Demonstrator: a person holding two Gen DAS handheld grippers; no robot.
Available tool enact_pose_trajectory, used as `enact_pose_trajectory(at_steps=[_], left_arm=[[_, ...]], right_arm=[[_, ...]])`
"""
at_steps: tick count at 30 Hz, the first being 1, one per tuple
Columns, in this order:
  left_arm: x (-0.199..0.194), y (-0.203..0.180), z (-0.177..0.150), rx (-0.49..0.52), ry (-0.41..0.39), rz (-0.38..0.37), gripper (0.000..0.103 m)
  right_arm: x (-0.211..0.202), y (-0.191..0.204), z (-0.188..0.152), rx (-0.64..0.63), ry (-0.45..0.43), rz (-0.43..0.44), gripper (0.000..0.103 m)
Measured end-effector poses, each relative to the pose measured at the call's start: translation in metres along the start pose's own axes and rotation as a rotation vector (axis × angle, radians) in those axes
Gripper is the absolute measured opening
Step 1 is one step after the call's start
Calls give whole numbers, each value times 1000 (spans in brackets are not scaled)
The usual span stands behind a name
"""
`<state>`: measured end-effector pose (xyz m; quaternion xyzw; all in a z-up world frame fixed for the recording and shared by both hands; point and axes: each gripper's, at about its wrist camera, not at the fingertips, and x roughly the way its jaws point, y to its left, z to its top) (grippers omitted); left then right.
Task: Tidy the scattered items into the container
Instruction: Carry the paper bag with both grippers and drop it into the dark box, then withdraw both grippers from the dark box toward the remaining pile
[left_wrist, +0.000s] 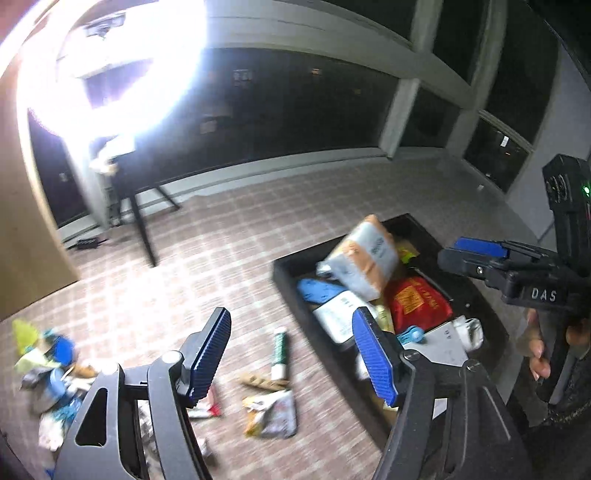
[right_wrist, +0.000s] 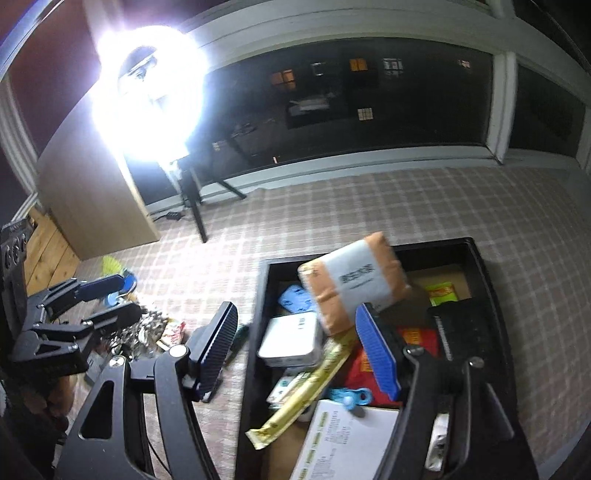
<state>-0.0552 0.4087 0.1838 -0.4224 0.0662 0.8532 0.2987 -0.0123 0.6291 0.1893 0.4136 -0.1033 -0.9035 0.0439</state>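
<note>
Tissue pack tilts over the black container at frame centre, likely dropping in; both tools, left and right, gape empty.

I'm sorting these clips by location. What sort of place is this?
Probably a room in a home or flat at night, set up for recording. The signs: a checked beige carpet on the floor, large dark windows showing lit buildings outside, and a bright ring light on a black tripod.
</note>
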Motion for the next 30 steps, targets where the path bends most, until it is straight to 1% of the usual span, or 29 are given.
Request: enact_pose_trajectory(at_steps=[3,7,9,11,15,19,22,26,30], left_arm=[[-20,16,-11,-57,-9,51,67],[-42,36,-31,-104,-9,163,67],[-53,48,-44,-137,-2,194,67],[-66,63,-58,-175,-2,206,67],[-89,86,-85,-221,-5,215,67],[-109,102,-109,-231,6,215,67],[-121,112,-124,-234,24,253,67],[-137,131,-144,-267,27,237,67],[-148,146,-161,-270,14,241,67]], right_arm=[[-4,22,-5,-26,-8,26,66],[-11,55,-17,-62,-23,42,67],[-13,74,-25,-88,-28,52,71],[-15,94,-34,-116,-28,52,72],[-16,132,-53,-156,-22,40,72],[-14,167,-69,-158,0,70,72],[-12,191,-82,-167,11,75,72],[-10,219,-100,-175,35,78,72],[-10,237,-117,-167,45,74,72]])
